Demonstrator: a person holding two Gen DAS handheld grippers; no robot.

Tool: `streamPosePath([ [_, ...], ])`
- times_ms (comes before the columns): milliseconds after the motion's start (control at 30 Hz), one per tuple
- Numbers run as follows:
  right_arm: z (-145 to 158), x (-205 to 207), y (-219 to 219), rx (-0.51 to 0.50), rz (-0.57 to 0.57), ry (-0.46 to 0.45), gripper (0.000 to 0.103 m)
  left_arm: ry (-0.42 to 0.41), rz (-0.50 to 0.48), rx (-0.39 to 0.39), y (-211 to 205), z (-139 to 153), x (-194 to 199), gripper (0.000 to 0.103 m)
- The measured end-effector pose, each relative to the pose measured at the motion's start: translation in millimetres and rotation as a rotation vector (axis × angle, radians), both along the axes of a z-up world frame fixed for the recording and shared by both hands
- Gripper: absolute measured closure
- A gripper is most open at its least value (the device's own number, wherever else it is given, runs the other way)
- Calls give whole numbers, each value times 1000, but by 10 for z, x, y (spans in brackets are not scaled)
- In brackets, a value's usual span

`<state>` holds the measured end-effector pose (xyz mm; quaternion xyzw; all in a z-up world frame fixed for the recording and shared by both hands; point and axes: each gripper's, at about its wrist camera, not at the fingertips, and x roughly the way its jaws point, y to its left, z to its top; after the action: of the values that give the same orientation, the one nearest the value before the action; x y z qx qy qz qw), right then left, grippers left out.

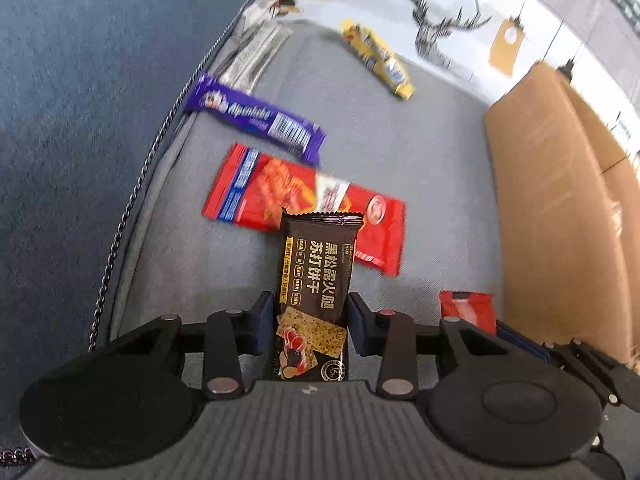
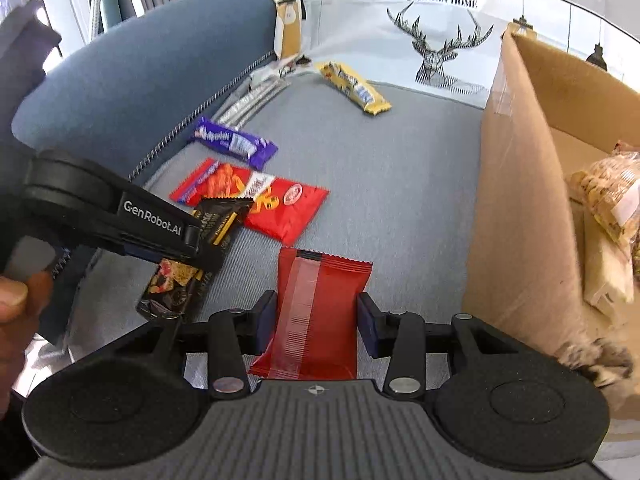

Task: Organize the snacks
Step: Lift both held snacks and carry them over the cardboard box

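Snack packets lie scattered on a grey-blue fabric sofa seat (image 2: 400, 184), bounded at the left by a darker blue cushion with a zip along its edge, and at the back by a white cushion (image 2: 440, 40) printed with a line-drawn stag's head and the words "Fashion home".

From the left edge of the seat: the left gripper (image 1: 312, 320), marked "GenRobot.AI", is clamped on one dark brown cracker packet (image 1: 316, 280) bearing Chinese characters and the figure 16. Behind it lie one purple Alpenliebe bar (image 2: 234, 142) by the zip, one large red snack bag (image 2: 256, 200) with orange figures, some clear-wrapped sticks near the back left corner, and one yellow bar (image 2: 354, 88) against the white cushion.

Near the seat's front edge, the right gripper (image 2: 316, 320) grips one plain red packet (image 2: 316, 312) with a clear seam strip. At the right edge stands one open cardboard box (image 2: 516, 200) holding a bag of pale biscuits (image 2: 612, 196).
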<state>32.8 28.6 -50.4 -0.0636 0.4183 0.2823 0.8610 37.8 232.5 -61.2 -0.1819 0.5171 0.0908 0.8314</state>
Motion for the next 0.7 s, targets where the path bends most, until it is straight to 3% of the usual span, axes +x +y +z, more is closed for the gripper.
streamPosePath([
  [200,270,-55,-101,74,-1,-87,59,-163,22,-32,-26,248,-32,60],
  [500,731,-116,-392,214,-24,-234,59,-415,-22,43,-313,649,-9,60],
  [700,924,-79,-691,268,-52,-313,59,-535,-42,32,-510,803,-6,60],
])
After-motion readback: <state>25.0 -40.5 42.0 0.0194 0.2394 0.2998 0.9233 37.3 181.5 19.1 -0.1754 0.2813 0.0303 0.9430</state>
